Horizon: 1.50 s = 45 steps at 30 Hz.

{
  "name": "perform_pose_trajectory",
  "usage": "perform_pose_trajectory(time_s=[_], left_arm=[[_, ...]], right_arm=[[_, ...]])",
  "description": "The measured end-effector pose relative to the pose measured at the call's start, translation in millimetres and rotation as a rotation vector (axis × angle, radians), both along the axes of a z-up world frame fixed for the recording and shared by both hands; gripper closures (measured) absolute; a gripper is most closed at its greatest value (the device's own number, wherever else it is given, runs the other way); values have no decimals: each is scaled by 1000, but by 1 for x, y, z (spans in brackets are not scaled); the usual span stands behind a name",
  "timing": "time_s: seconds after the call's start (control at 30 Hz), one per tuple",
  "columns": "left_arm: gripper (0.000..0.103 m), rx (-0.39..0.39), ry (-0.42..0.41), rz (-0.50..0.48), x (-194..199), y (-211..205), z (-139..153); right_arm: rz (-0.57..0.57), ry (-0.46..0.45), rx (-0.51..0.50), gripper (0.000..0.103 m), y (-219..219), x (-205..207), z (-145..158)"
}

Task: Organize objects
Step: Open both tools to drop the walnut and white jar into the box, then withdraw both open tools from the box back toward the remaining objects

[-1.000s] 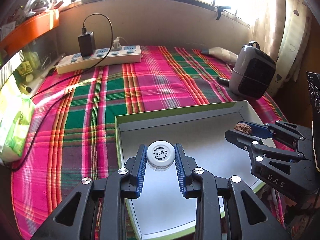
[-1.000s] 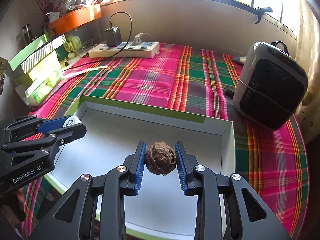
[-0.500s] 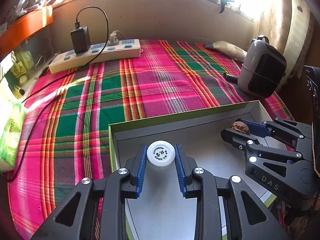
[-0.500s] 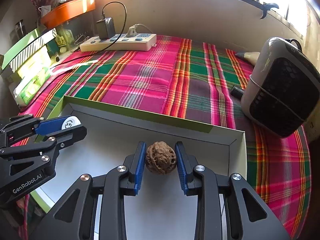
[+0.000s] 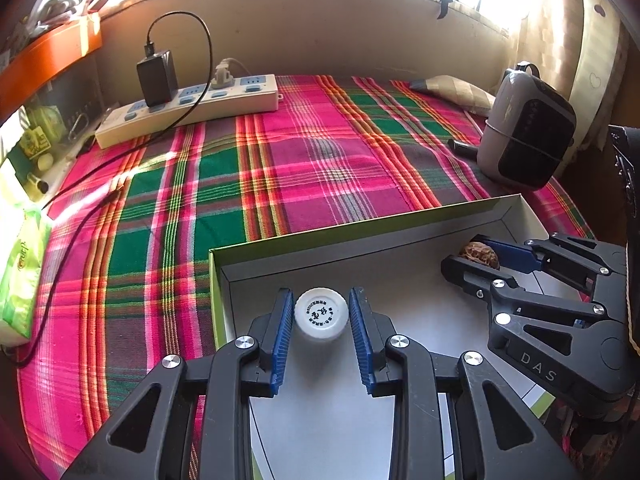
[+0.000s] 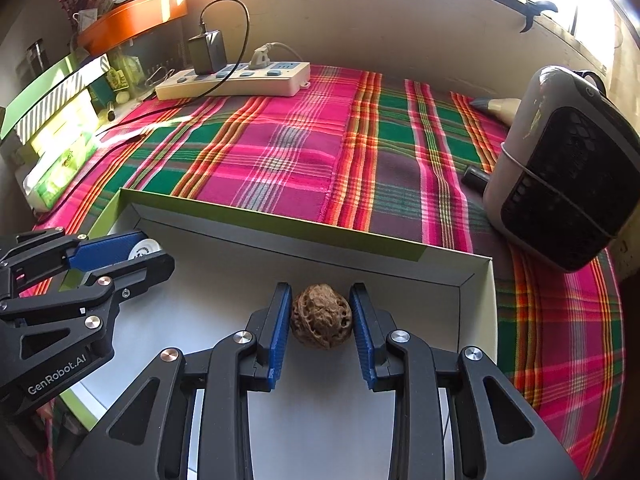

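My left jaws have just been easing apart. The round white plastic bottle cap (image 5: 320,314) sits loose between them on the floor of the shallow white cardboard box with a green rim (image 5: 360,236), near its ten o'clock corner. At three o'clock from the cap, my right jaws are closed on a wrinkled brown walnut (image 6: 321,316) — also inside the box, which lies on the plaid-clothed table (image 5: 280,160).

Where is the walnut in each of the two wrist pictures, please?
Left wrist view: the walnut is at the right, between the right tongs, over the shallow box.
Right wrist view: the walnut is at bottom centre, between the same tongs.
Shared landmark: the power strip near the far wall.
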<state>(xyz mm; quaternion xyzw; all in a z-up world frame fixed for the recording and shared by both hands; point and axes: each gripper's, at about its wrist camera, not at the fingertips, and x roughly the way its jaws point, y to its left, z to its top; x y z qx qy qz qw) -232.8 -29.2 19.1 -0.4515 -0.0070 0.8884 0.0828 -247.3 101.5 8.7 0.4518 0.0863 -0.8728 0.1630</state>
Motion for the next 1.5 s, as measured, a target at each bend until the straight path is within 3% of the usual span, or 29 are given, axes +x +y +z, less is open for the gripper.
perform_pose_trajectory(time_s=[0.13,0.5,1.07,1.5], left_arm=[[72,8,-5,-2,1,0,1],[71,0,22,24,19,-2,12],[71,-64,106,63,77,0,36],[71,-18,127,84,125,-5,38]], right_arm=[[-6,-1,-5,55,1,1,0],[-30,21,-20,55,5,14,11],[-23,90,-64,55,6,73,34],[-17,124,-95,55,6,127,37]])
